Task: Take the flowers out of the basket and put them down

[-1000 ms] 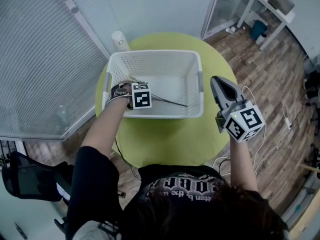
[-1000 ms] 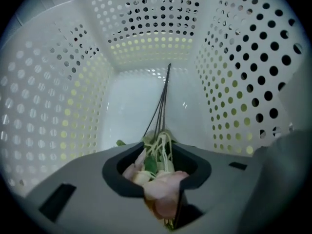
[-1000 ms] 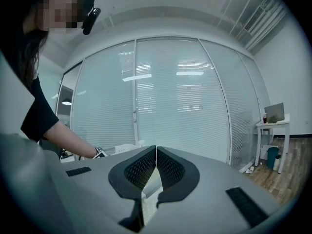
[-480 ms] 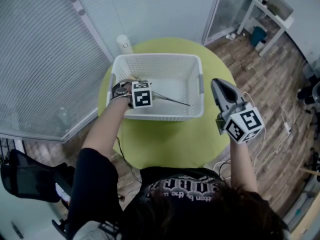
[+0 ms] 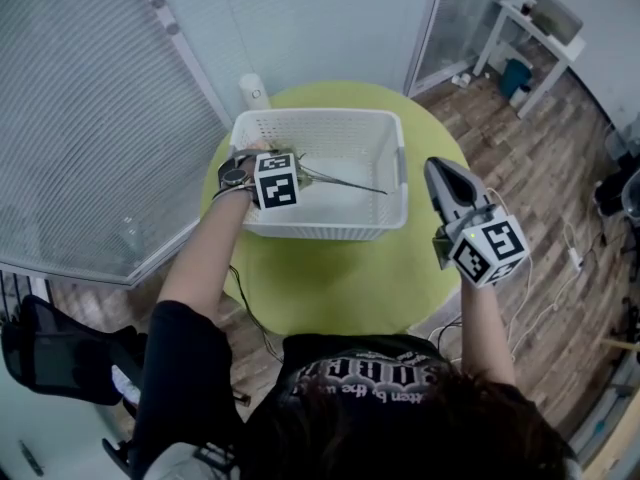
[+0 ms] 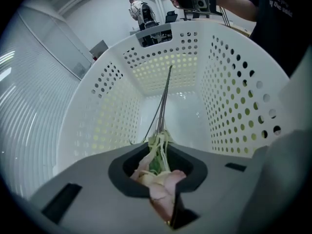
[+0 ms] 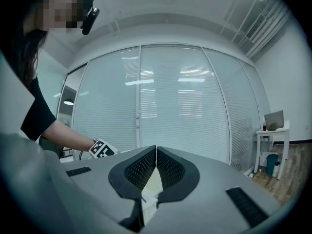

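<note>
A white perforated basket (image 5: 320, 120) stands on the round green table (image 5: 340, 278). My left gripper (image 5: 287, 160) points steeply down into the basket's left end. Its jaws have just been closing and grip a bunch of flowers. In the left gripper view the pale pink bloom (image 6: 159, 183) sits between the jaws of the left gripper (image 6: 158, 152), and the long dark stems (image 6: 165, 94) trail away toward the basket's far wall (image 6: 161, 65). The stems (image 5: 348, 180) hang across the basket's inside. My right gripper (image 5: 442, 171) is held level beside the basket's right end, shut and holding nothing (image 7: 156, 152).
A white cylinder (image 5: 253, 90) stands on the table behind the basket's left corner. Window blinds run along the left and the back. A white side table (image 5: 540, 23) stands on the wooden floor at the far right.
My left gripper has risen inside the basket with the flowers in its jaws, and the stems have lifted with it. The right gripper has stayed about where it was.
</note>
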Tool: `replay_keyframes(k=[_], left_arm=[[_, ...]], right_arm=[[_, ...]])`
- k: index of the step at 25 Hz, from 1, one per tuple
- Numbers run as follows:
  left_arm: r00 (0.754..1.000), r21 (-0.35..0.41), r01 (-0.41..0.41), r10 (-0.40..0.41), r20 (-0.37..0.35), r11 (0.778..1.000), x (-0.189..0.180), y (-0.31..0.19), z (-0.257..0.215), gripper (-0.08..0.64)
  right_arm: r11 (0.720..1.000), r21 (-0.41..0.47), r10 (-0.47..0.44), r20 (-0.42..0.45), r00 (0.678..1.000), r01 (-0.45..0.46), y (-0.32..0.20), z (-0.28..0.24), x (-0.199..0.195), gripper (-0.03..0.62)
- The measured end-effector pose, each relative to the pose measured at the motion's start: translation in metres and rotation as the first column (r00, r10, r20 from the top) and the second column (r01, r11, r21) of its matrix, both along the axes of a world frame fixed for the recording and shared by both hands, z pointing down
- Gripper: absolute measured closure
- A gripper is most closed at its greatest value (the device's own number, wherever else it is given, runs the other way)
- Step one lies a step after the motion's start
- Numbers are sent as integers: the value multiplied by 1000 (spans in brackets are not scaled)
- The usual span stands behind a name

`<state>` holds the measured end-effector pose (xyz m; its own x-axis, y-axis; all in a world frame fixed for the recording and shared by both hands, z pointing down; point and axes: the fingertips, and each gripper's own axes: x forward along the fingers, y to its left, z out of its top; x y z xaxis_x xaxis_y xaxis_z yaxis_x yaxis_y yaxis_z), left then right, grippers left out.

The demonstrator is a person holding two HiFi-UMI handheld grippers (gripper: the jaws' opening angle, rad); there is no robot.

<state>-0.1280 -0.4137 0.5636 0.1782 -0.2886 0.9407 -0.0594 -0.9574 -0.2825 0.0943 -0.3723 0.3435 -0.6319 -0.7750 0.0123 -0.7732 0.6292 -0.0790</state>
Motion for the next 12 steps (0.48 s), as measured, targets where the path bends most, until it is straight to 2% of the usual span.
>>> replay_keyframes(k=[3,8,12], left_arm=[[1000,39,16,-15,-24,999,1,1,-15,491],[993,91,76,-66,-102,993,-1,3,-44,494],[991,144,76,-59,-118,987,-3,1,-71,495]], right_arm=[[1000,12,-1,3,1000,1,2,-7,0,563],[1000,12,-5,17,1000,5,6,-9,-3,563],[1000,26,-15,23,1000,15,7,-14,-11,563]])
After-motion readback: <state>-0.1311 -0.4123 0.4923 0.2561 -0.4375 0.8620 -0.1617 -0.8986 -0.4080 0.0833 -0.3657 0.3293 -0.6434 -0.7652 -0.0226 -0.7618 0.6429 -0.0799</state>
